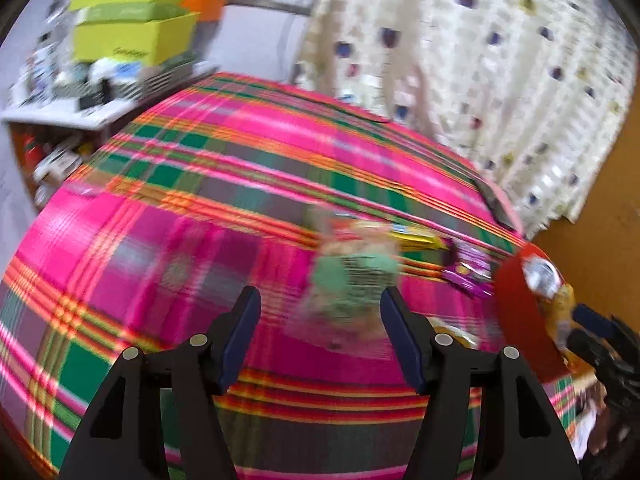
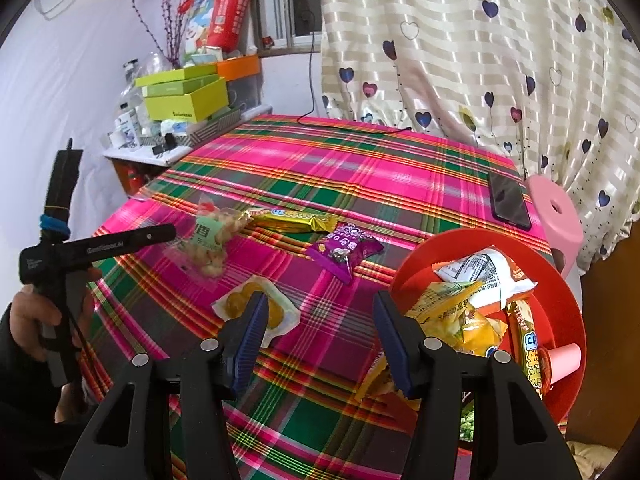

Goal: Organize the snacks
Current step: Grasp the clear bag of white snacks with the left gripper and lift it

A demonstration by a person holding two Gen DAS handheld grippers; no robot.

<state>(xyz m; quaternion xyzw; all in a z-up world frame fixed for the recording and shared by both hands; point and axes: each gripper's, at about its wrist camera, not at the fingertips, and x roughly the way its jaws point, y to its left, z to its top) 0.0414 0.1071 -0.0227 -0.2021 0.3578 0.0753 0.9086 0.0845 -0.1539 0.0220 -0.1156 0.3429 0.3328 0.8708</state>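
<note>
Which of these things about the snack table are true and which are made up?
1. The red bowl already has snack packets in it. True.
2. The purple snack packet is inside the bowl. False: it lies on the plaid tablecloth, outside the bowl.
3. The right tongs are squeezing a snack. False: they are open with nothing between them.
4. A dark phone lies near the far right edge of the table. True.
5. The left tongs are wide open with nothing pinched in them. True.
6. The curtain has stars on it. False: it has hearts.
</note>
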